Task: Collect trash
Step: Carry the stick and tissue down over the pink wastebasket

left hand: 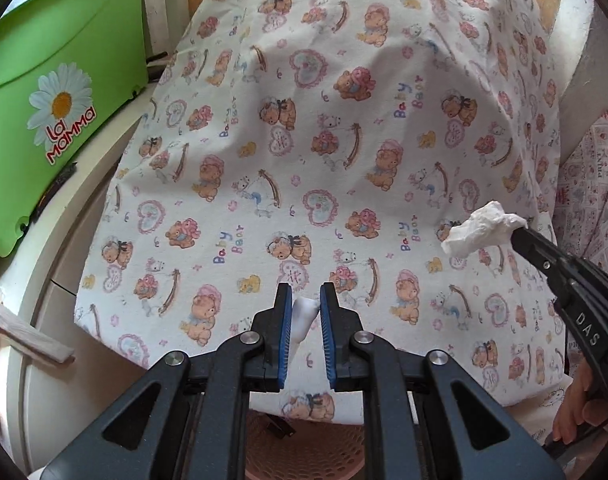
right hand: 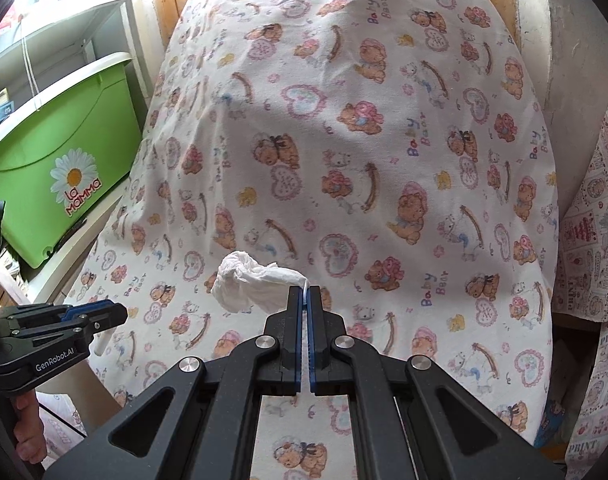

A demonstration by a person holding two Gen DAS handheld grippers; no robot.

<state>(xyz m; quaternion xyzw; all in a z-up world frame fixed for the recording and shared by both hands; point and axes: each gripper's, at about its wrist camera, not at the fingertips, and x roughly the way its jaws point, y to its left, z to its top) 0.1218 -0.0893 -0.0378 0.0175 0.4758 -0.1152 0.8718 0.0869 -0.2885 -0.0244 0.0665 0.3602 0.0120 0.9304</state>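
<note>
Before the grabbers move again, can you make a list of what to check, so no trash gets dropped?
1. Right gripper shut on the crumpled tissue: ok.
2. Left gripper pinching the small white scrap: ok, though the hold looks thin.
3. Most of the tissue hangs free beyond the tips: not ok, it could slip.
4. Teddy-bear cloth free of other trash: ok as far as seen.
5. Pink basket under the left gripper is the trash bin: cannot tell.

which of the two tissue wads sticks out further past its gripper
The tissue wad in the right gripper: most hangs beyond the tips. The left gripper holds a small tissue piece tucked between its pads.
</note>
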